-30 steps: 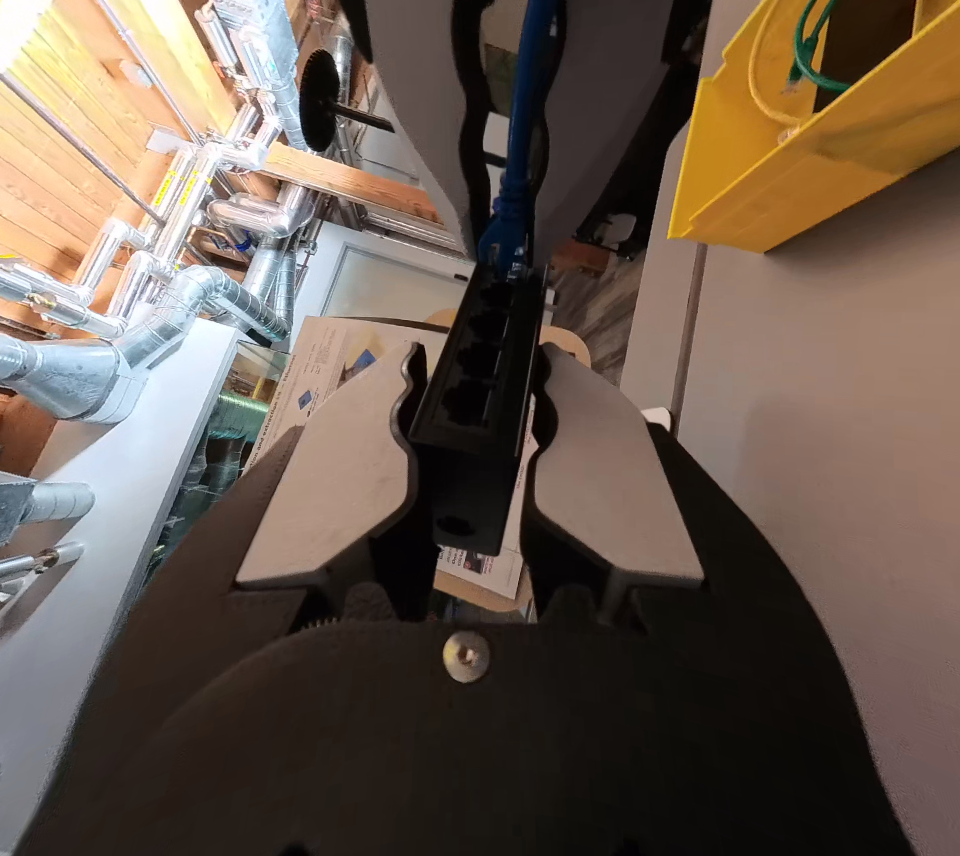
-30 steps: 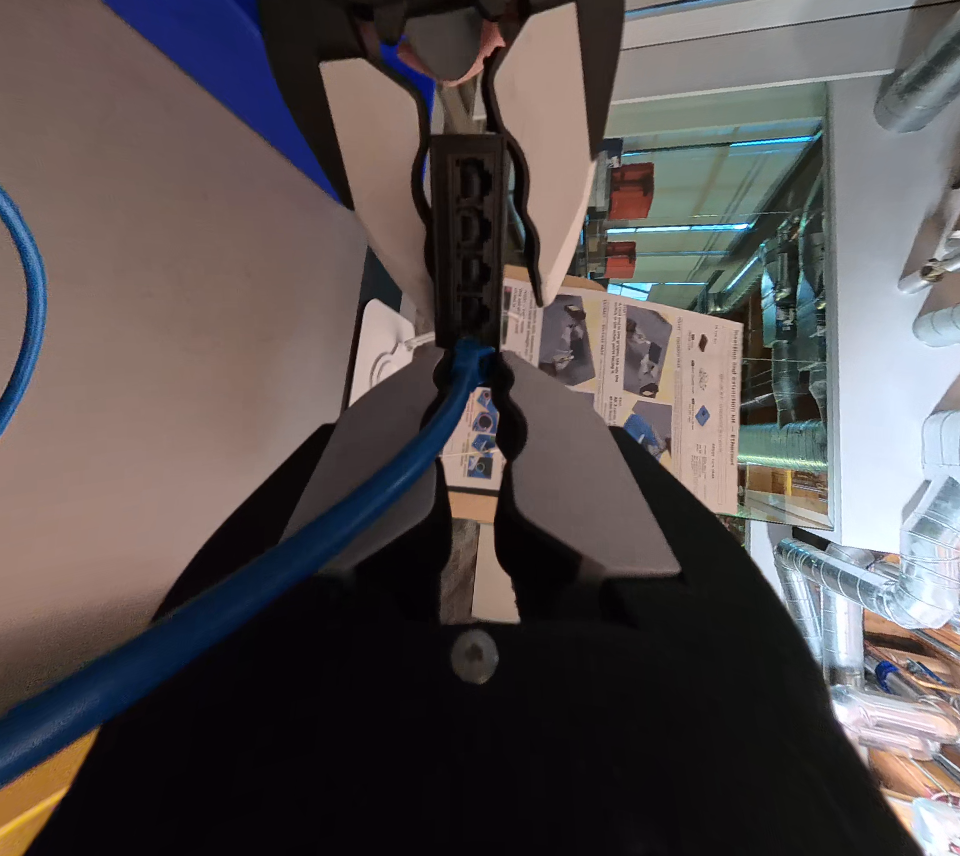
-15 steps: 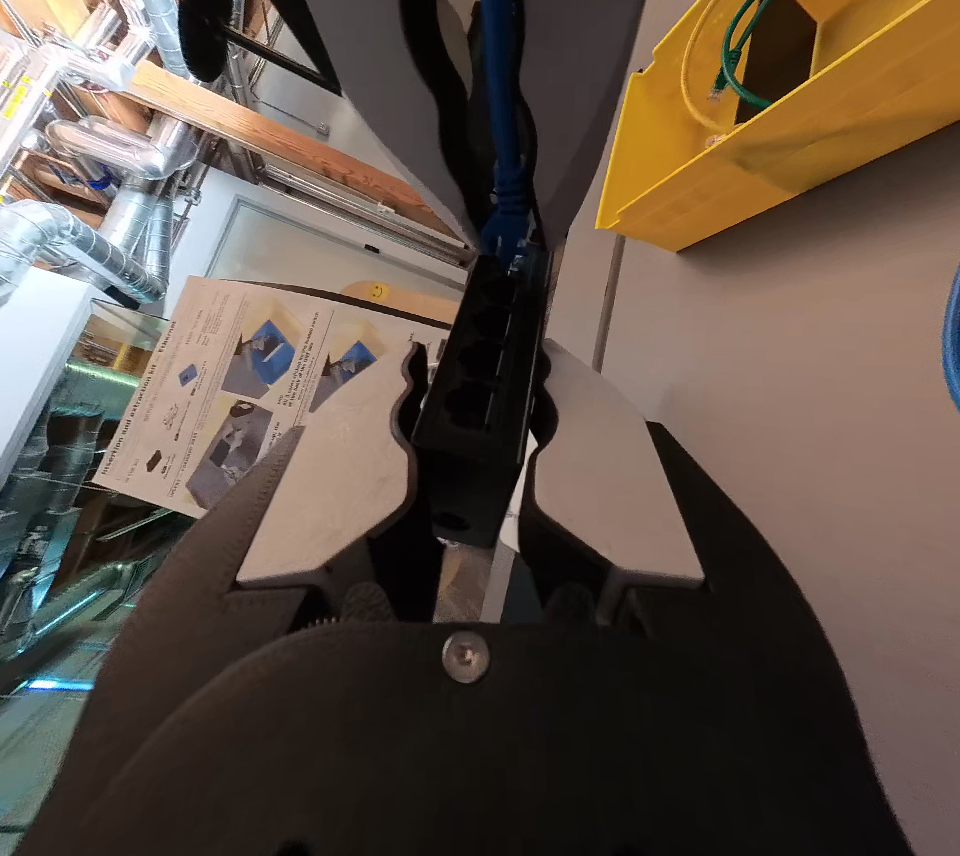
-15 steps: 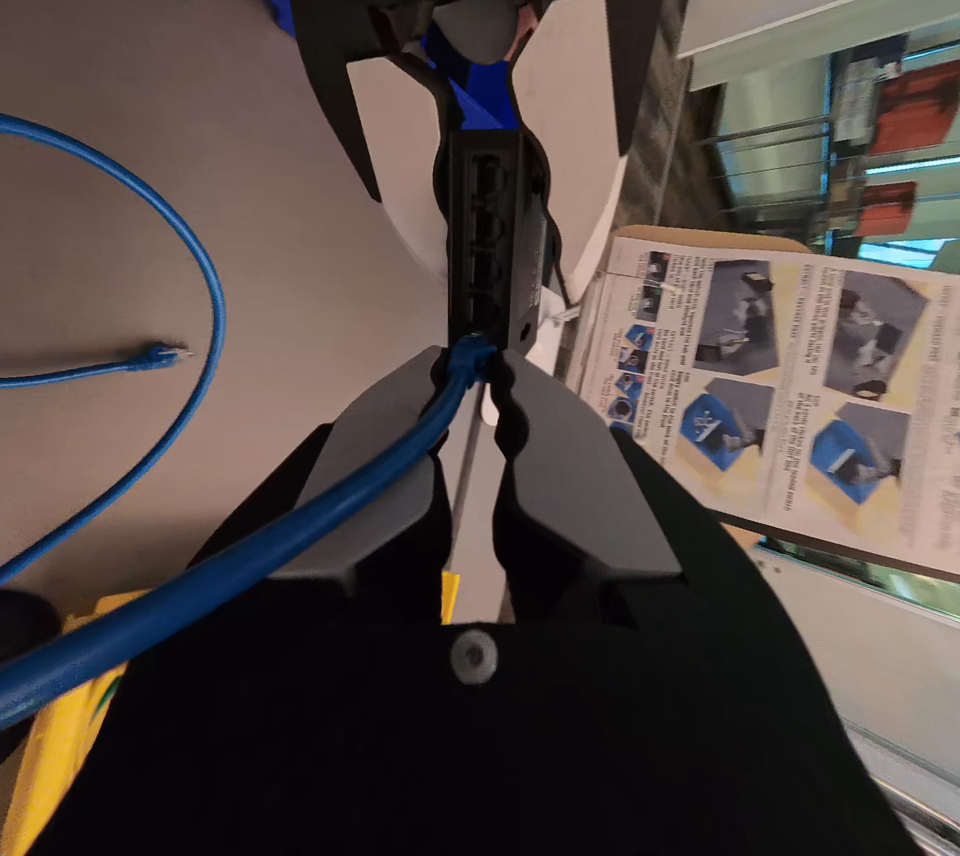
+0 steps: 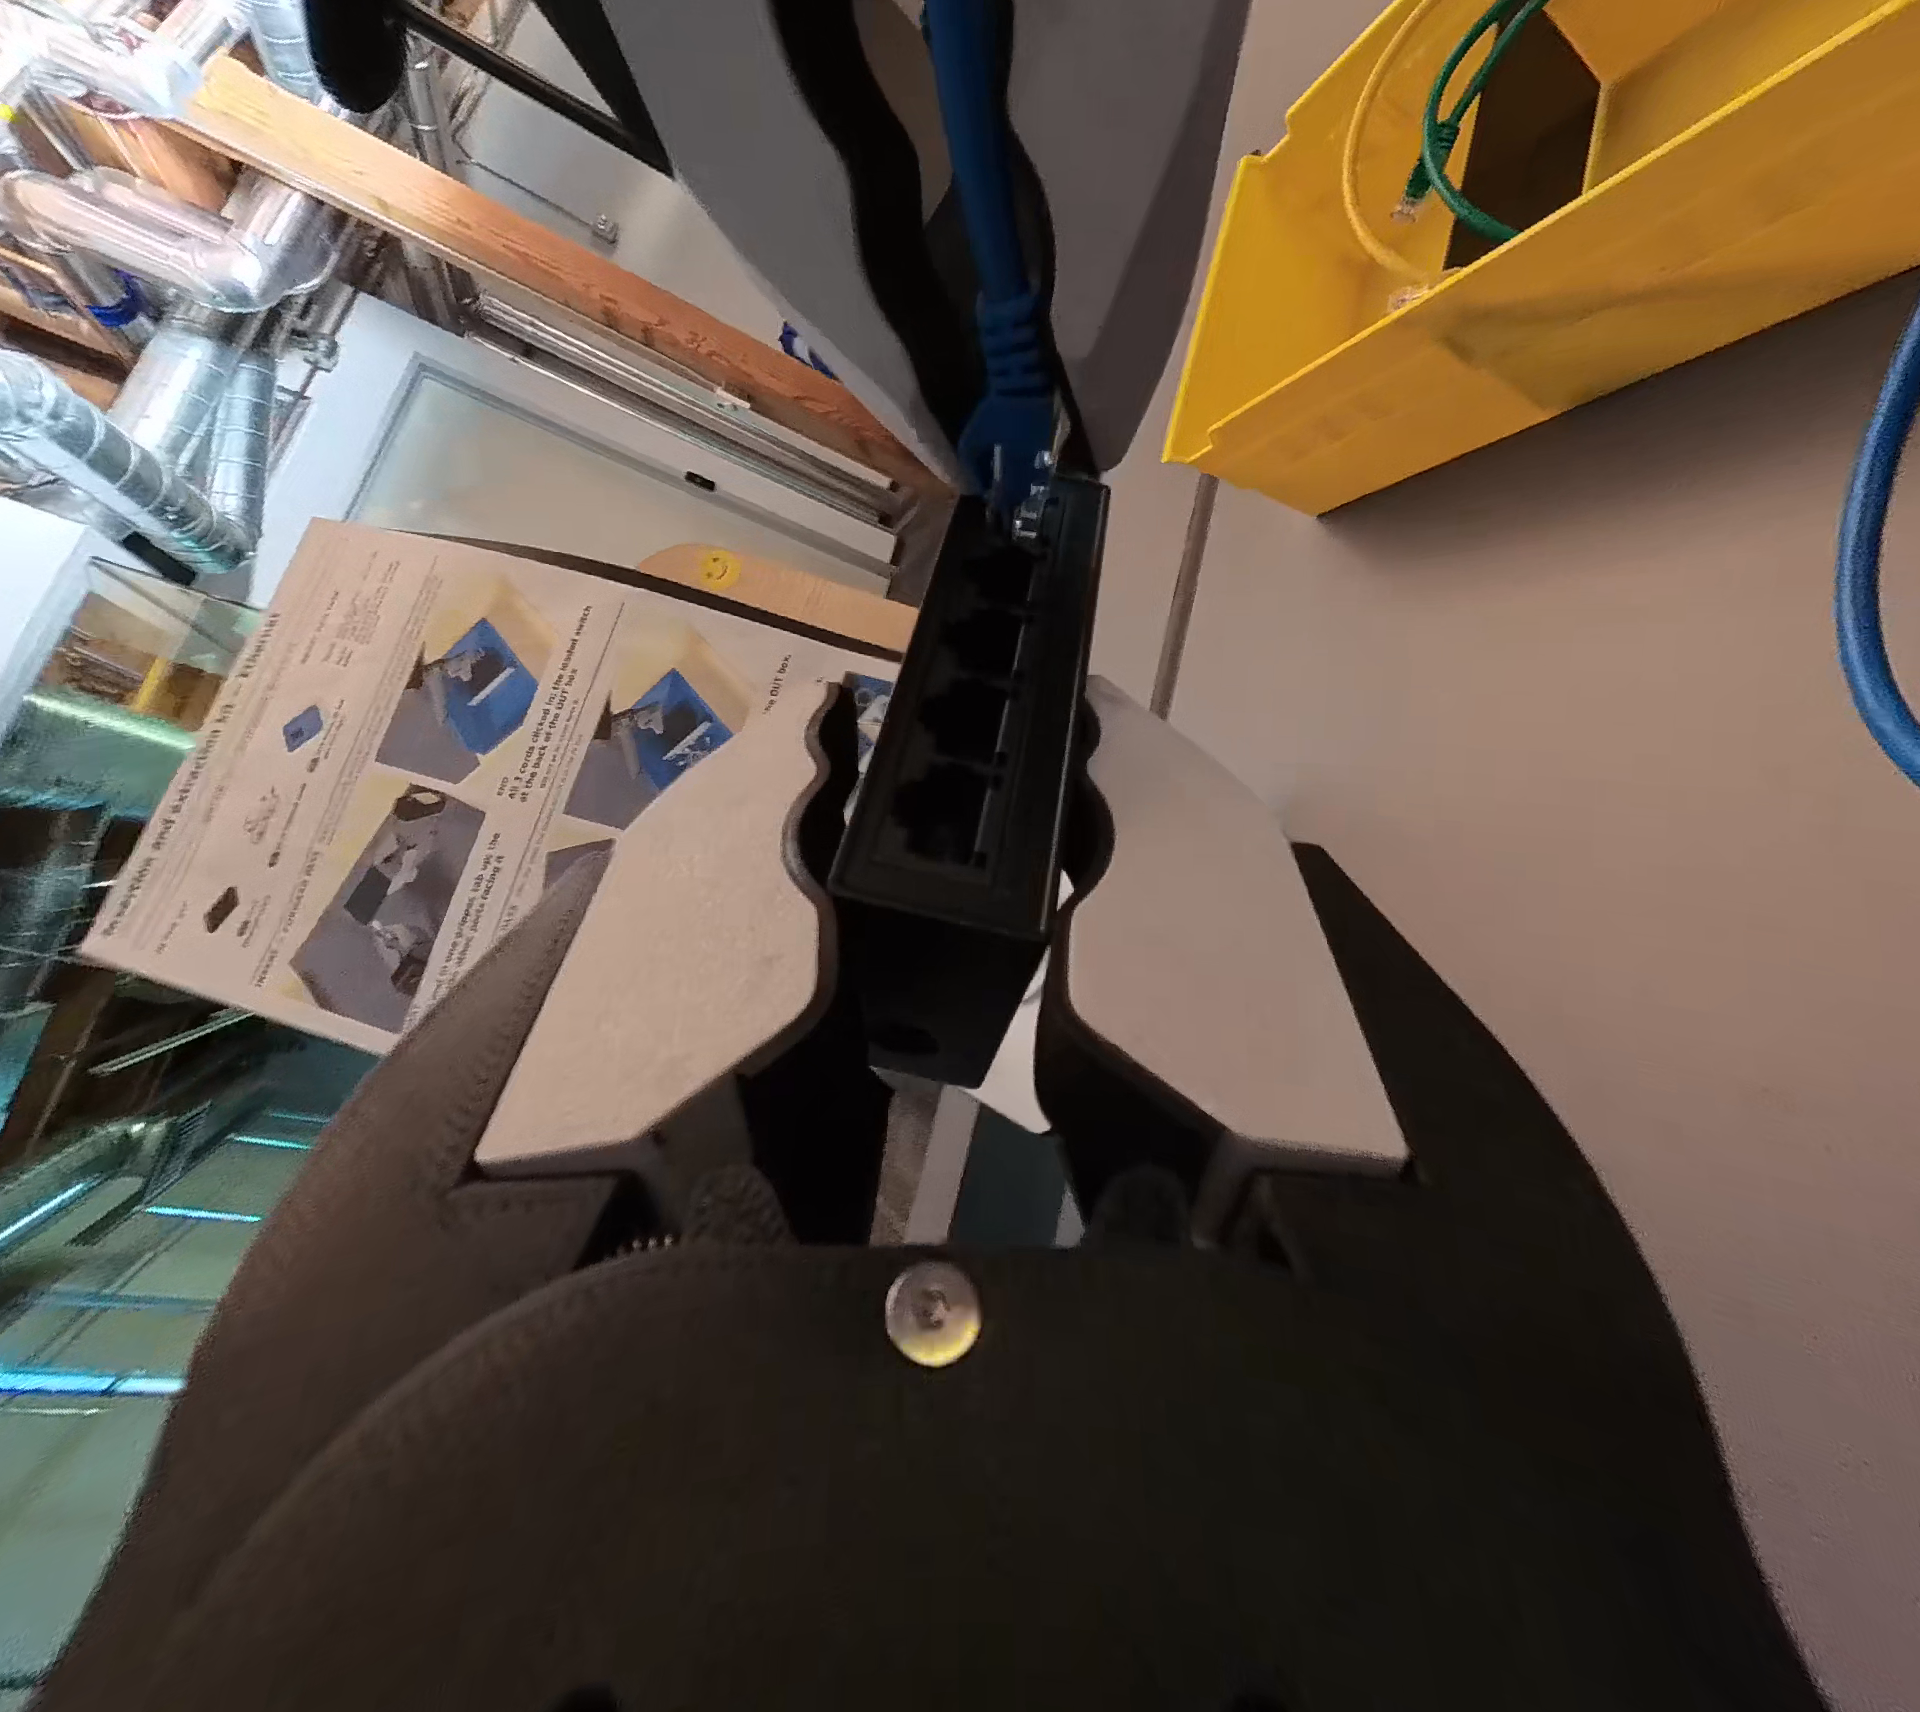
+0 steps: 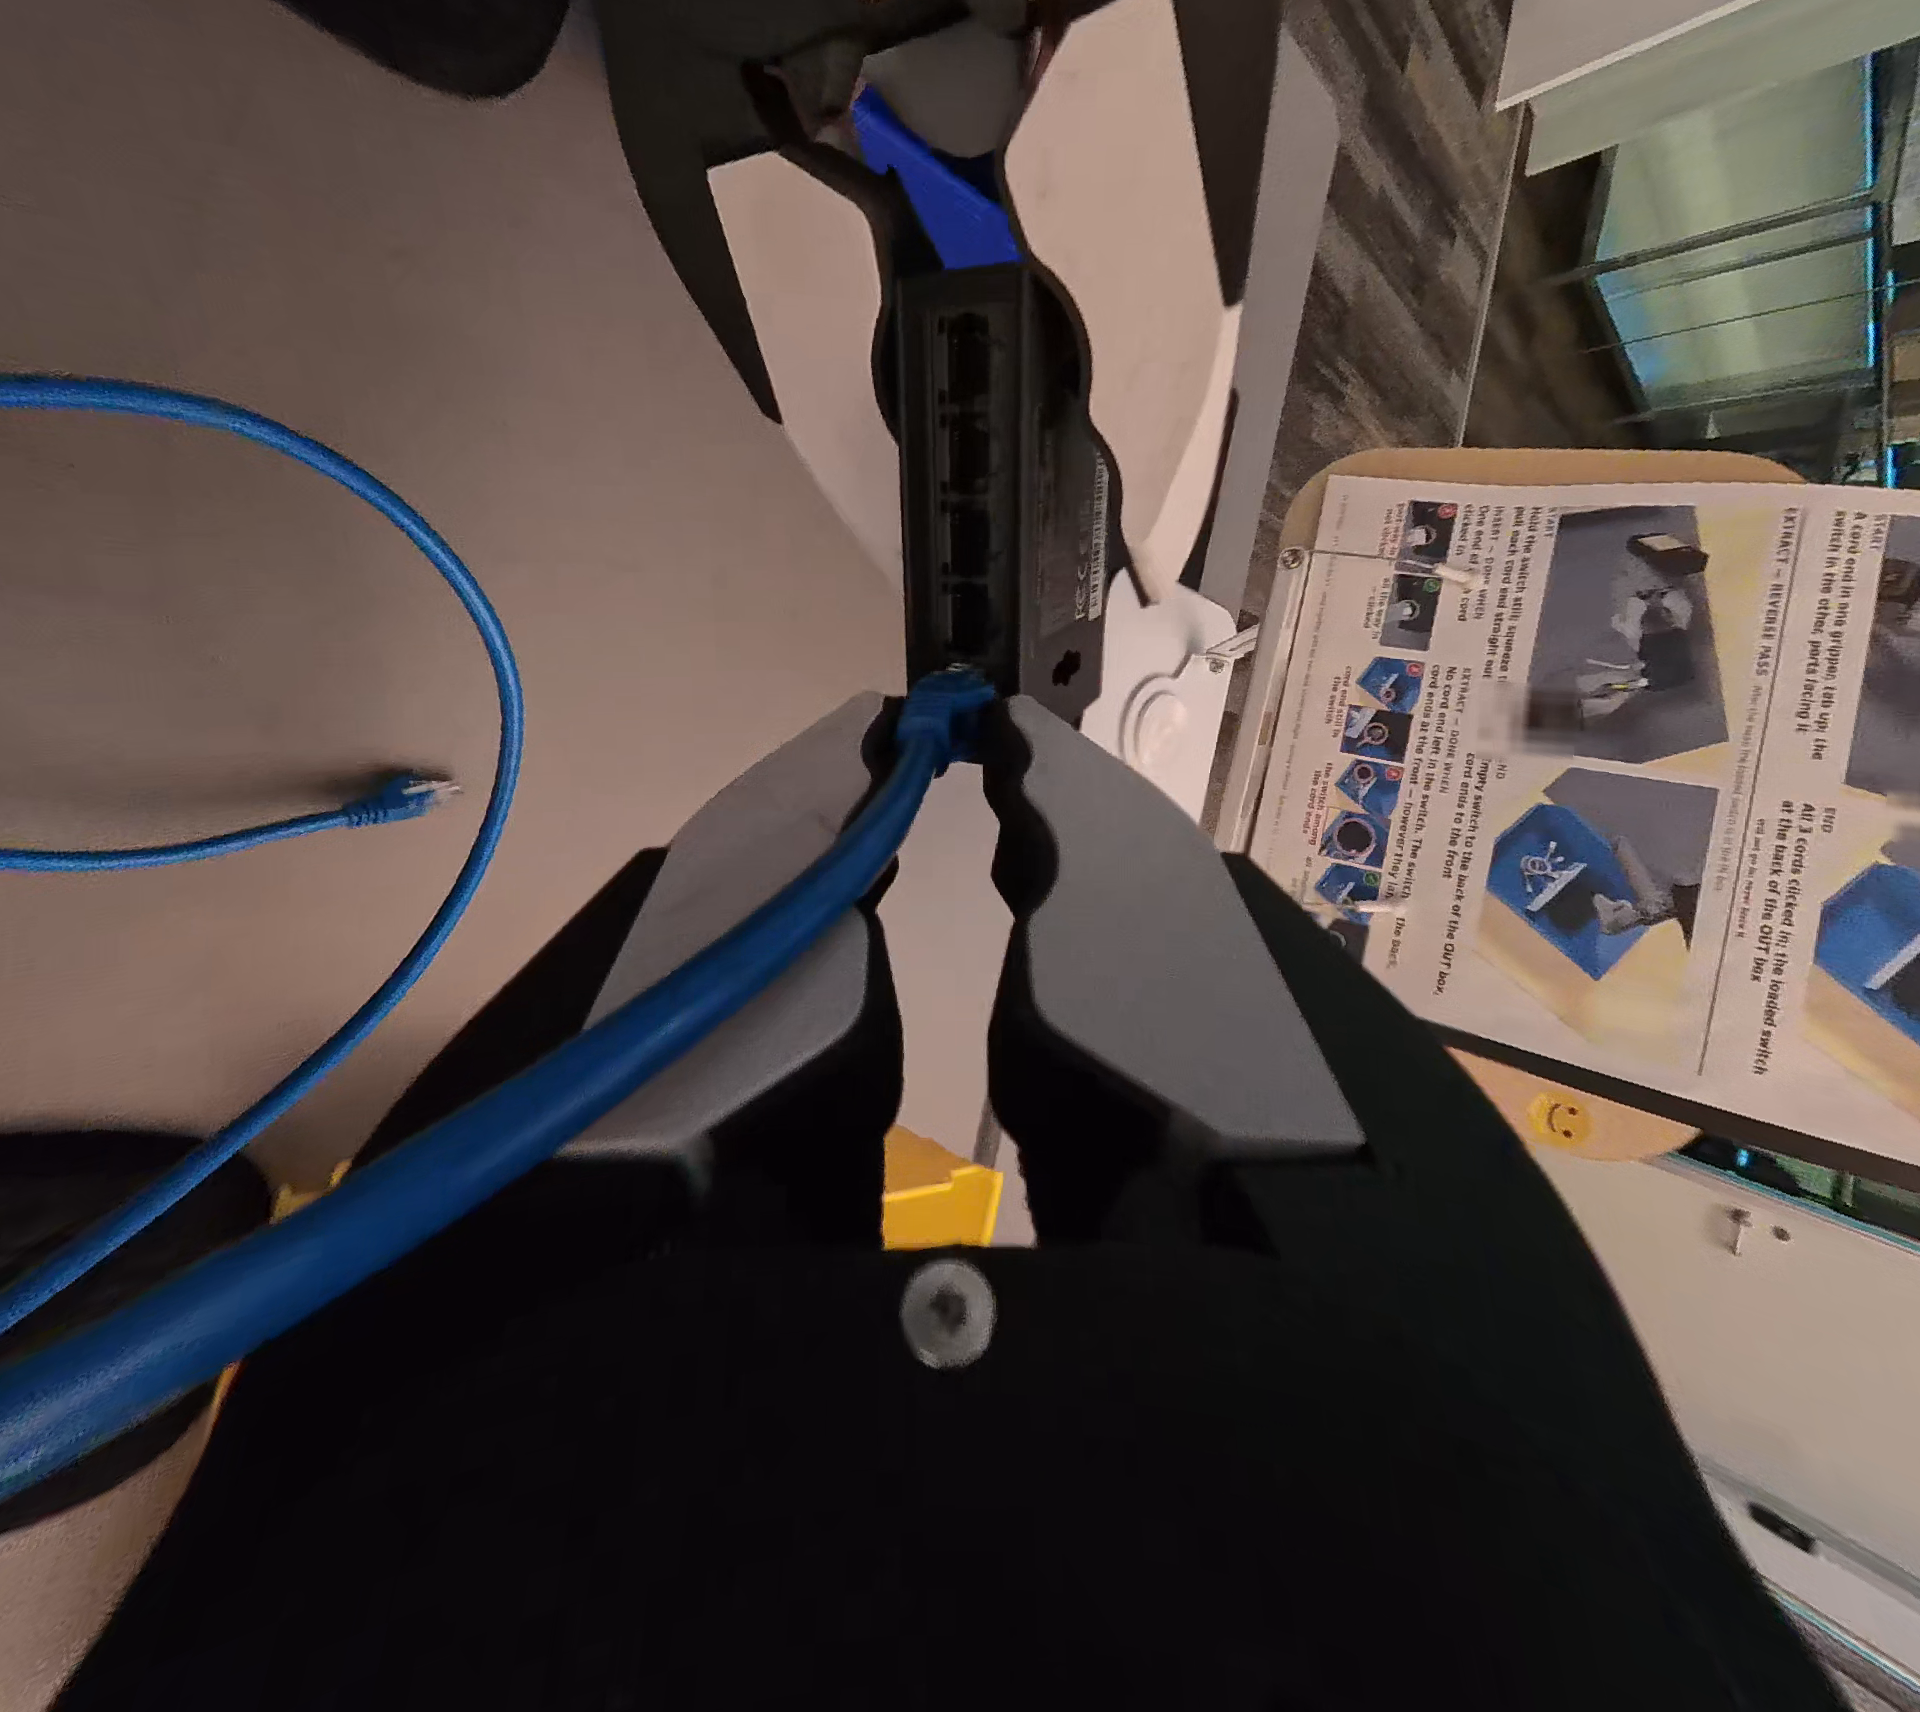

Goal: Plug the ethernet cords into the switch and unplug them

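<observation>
My left gripper (image 5: 961,727) is shut on a black switch (image 5: 966,789) and holds it in the air with its row of ports facing up. My right gripper (image 6: 940,717) is shut on a blue ethernet cord (image 6: 727,956) just behind its plug (image 6: 951,696). The plug's tip is at the switch's (image 6: 977,499) end port, nearest my right gripper. I cannot tell how deep it sits. In the left wrist view the plug (image 5: 1003,457) meets the far end port. The cord's other end (image 6: 400,795) lies loose on the grey table (image 6: 260,602).
A yellow bin (image 5: 1558,291) with a green cord (image 5: 1455,135) and a yellow cord stands on the table. A blue bin (image 6: 940,192) shows behind the left gripper. An instruction sheet on a board (image 6: 1610,779) stands past the table edge. The blue cord loops on the table (image 6: 499,675). Both grippers' tips are close together, under 4 cm apart.
Both grippers have swung together, so the table and the instruction sheet fill more of each view. The plug has stayed at the switch's end port. Both grips are unchanged.
</observation>
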### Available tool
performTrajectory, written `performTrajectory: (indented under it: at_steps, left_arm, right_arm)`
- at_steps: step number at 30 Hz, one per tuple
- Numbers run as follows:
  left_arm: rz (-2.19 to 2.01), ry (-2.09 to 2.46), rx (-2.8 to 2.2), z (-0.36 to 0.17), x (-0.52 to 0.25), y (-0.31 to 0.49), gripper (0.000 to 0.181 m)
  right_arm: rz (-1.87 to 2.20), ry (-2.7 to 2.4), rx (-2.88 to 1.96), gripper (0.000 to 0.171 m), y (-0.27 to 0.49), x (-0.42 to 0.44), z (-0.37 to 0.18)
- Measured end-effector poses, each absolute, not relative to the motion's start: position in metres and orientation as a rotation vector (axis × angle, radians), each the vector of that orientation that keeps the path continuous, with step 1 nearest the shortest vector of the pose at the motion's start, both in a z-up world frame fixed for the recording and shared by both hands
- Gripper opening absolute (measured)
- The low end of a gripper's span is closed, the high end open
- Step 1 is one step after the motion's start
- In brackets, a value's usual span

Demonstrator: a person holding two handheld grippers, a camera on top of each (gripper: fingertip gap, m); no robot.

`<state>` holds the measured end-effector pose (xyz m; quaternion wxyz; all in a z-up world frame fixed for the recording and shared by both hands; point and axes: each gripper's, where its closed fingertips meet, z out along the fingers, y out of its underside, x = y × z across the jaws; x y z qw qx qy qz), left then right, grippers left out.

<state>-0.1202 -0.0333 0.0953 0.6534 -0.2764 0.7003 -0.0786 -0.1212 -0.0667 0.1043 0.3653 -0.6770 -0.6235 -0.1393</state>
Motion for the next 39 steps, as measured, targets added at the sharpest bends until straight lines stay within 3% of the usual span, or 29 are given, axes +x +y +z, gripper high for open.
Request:
performTrajectory:
  at_steps: [10, 12, 14, 16, 19, 23, 28, 34, 37, 39]
  left_arm:
    - [-0.162, 1.631, -0.655, 0.081, -0.111, -0.034, 0.038]
    - [0.142, 1.463, -0.759, 0.092, -0.124, 0.020, 0.035]
    - [0.003, 1.490, -0.789, 0.096, -0.132, 0.018, 0.035]
    - [-0.176, 1.473, -0.746, 0.116, -0.139, -0.007, 0.036]
    - [-0.135, 1.376, -0.819, 0.133, -0.161, 0.017, 0.036]
    - [-0.083, 1.312, -0.973, 0.139, -0.194, 0.057, 0.037]
    - [-0.144, 1.263, -0.965, 0.153, -0.205, 0.055, 0.037]
    - [-0.102, 1.305, -0.971, 0.145, -0.203, 0.054, 0.037]
    - [-0.115, 1.327, -0.982, 0.140, -0.200, 0.055, 0.037]
    - [-0.112, 1.329, -0.982, 0.140, -0.199, 0.055, 0.037]
  right_arm:
    - [-0.327, -1.656, -1.779, 0.015, -0.076, -0.114, 0.091]
    - [0.024, -1.761, -1.847, 0.013, -0.110, -0.140, 0.071]
    - [-0.349, -1.746, -1.788, 0.015, -0.083, -0.109, 0.068]
    - [-0.212, -1.578, -1.788, 0.015, -0.082, -0.112, 0.085]
    - [-0.185, -1.393, -1.744, 0.015, -0.077, -0.105, 0.085]
    - [-0.533, -1.051, -2.047, 0.015, -0.059, -0.047, 0.018]
    - [-0.347, -0.909, -2.357, 0.017, -0.088, -0.080, -0.064]
    - [-0.542, -0.877, -2.563, 0.029, -0.105, -0.047, -0.090]
    - [-0.002, -0.734, -2.496, 0.029, -0.125, -0.102, -0.084]
    - [0.525, -0.672, -2.318, 0.039, -0.145, -0.177, -0.072]
